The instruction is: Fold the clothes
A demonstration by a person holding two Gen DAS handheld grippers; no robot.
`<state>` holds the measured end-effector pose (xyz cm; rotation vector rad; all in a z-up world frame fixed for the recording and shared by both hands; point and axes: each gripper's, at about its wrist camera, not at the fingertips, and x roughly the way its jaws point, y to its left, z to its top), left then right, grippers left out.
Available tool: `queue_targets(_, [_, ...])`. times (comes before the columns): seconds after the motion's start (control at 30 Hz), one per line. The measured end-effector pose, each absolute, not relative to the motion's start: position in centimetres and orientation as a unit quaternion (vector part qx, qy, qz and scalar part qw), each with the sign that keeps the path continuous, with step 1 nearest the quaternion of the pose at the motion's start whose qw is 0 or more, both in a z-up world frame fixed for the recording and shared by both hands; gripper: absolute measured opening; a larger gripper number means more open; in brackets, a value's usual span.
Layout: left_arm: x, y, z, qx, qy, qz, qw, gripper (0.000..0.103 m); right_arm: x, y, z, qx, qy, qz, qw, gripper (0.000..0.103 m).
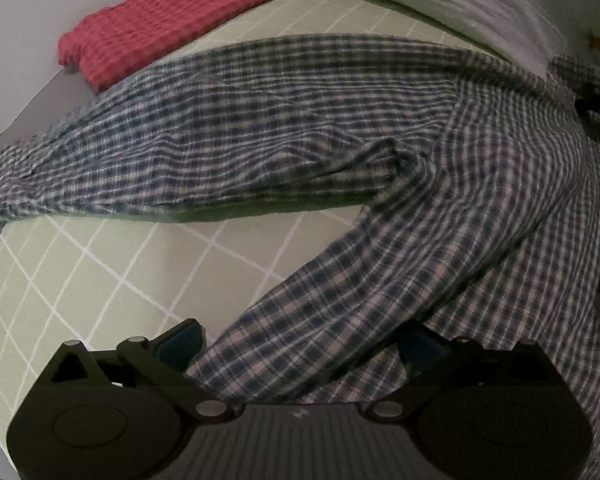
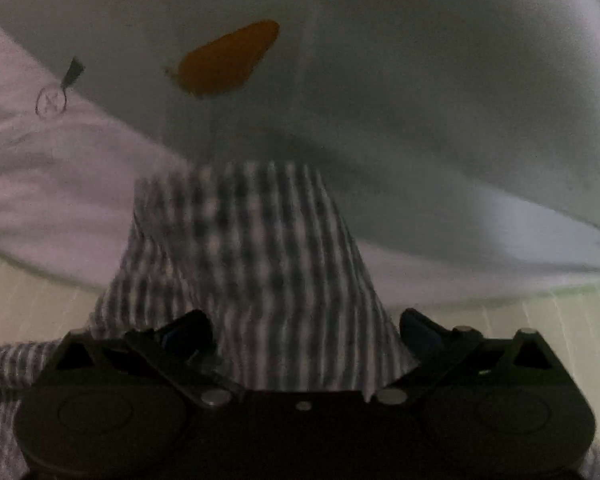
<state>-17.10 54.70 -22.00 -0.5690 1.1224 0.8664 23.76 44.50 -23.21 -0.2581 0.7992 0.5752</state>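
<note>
Gripping plaid shirt (image 1: 284,128) with left gripper (image 1: 300,344), fingers pinching sleeve fabric, lifting it off green grid mat (image 1: 112,272) for folding. Clamping shirt edge in right gripper (image 2: 304,332) too, tensioning cloth. Lying beyond shirt: folded red garment (image 1: 160,20), white garment (image 2: 420,100).

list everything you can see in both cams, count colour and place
plaid shirt: one, navy and white check, spread over the mat, cloth running into both tongs
folded cloth: one, red check, far left on the mat
mat: one, pale green with white grid, under the clothes
white fabric: one or more, pale, with an orange patch, beyond the shirt
left tongs: one, black, shirt cloth between the fingers
right tongs: one, black, shirt cloth between the fingers
</note>
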Motion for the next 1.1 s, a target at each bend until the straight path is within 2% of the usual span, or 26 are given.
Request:
queue_targets(0.1, [-17.2,54.5,-21.5,-0.254,0.508,0.398,0.720,0.103,23.4,44.9,-22.4,-0.138,0.379,0.275,0.873,0.103])
queue_targets(0.27, [-18.4,54.0,-19.1,-0.258,0.475,0.407,0.736,0.103,18.1,41.2,-18.8,-0.149,0.337,0.268,0.890,0.103])
queue_targets(0.37, [-18.9,53.3,-16.9,-0.252,0.449,0.416,0.750,0.103,14.0,36.6,-17.7,-0.120,0.356,0.265,0.888,0.103])
queue_targets(0.5, [-20.2,51.7,-13.9,-0.247,0.413,0.418,0.771,0.103,7.0,29.4,-18.6,-0.101,0.410,0.251,0.871,0.103])
queue_targets(0.67, [-21.8,48.6,-11.5,-0.237,0.388,0.410,0.791,0.103,-2.4,21.7,-22.6,-0.098,0.486,0.247,0.833,0.103])
queue_targets(0.83, [-24.6,45.1,-10.5,-0.216,0.381,0.405,0.803,0.103,-9.2,16.9,-23.3,-0.131,0.459,0.259,0.840,0.103])
queue_targets(1.1, [-30.9,44.2,-10.8,-0.233,0.372,0.418,0.795,0.103,-11.5,15.2,-22.7,-0.125,0.469,0.234,0.842,0.103])
